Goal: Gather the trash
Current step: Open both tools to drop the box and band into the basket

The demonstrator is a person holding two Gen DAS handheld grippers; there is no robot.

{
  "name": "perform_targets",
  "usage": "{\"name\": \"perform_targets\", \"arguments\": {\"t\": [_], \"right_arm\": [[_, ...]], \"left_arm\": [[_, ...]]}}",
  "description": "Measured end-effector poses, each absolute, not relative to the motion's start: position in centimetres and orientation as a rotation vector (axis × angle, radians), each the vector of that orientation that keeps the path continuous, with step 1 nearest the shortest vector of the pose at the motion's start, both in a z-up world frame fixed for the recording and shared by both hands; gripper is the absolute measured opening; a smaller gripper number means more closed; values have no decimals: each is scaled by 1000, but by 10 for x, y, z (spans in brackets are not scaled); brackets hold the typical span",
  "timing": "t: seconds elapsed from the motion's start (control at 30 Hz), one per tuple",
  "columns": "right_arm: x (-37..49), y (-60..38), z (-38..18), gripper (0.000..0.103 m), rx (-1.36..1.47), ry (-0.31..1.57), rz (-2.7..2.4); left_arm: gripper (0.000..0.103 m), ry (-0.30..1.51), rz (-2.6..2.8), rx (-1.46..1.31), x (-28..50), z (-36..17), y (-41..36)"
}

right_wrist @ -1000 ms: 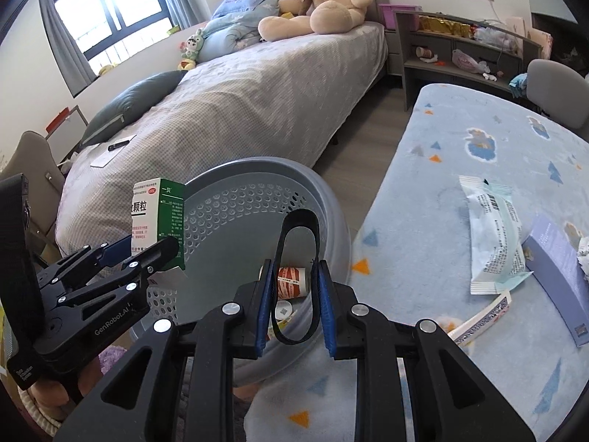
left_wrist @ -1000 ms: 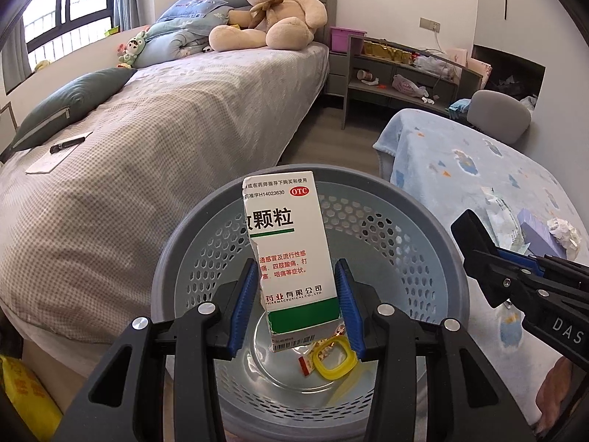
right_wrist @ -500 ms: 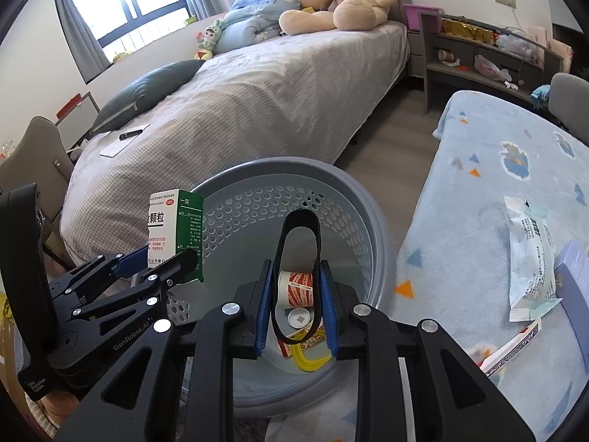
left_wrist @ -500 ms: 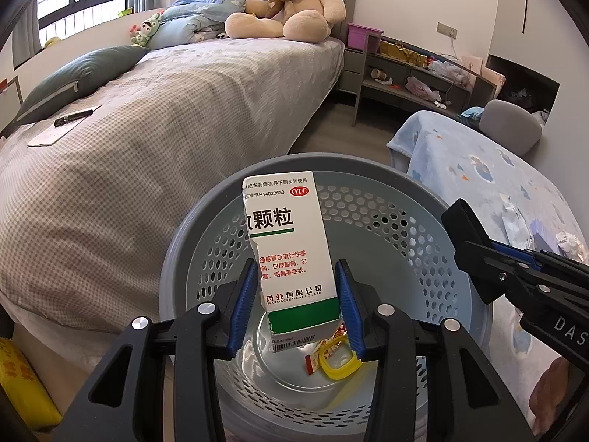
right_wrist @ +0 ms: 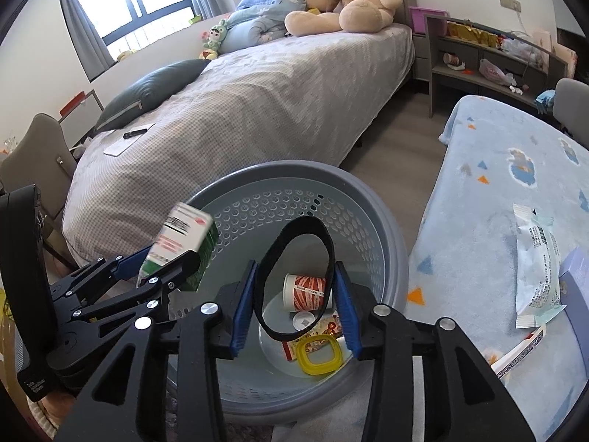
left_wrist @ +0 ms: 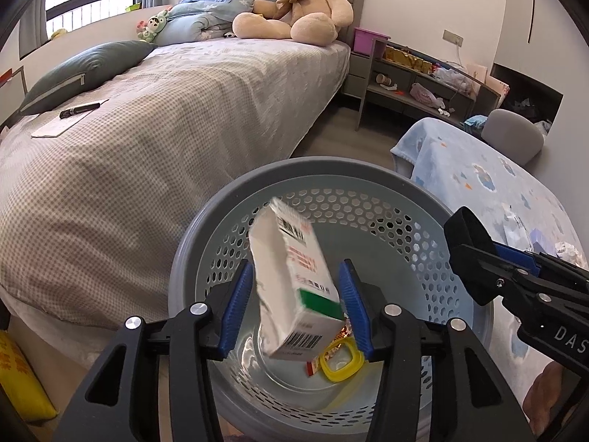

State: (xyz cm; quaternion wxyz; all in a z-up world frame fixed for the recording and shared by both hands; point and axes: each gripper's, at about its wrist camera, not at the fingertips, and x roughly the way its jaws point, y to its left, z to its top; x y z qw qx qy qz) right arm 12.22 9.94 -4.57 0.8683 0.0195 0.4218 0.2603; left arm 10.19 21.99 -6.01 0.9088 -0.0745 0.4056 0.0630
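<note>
A grey perforated basket stands between the bed and the blue-covered table. My left gripper is open over it. The white and green medicine box is tilted and blurred between the spread fingers, falling into the basket. My right gripper is shut on a black loop band above the basket. A paper cup, a yellow ring and wrappers lie in the basket bottom.
A grey bed with a teddy bear is on the left. The blue-covered table on the right holds a white packet and a purple box. Shelves stand at the back.
My left gripper has opened and let go of the medicine box, which tips forward and drops toward the basket. Both grippers have moved further over the basket. The right gripper still holds the band.
</note>
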Motion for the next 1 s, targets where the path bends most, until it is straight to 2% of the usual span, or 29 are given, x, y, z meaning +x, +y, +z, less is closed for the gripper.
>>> {"name": "perform_targets", "arguments": {"t": [0.17, 1.0], "right_arm": [[121, 99, -41, 48, 38, 872, 545], [114, 94, -45, 51, 42, 881, 525]], "left_arm": [[62, 826, 137, -159, 100, -59, 221], [64, 826, 142, -160, 97, -61, 221]]}}
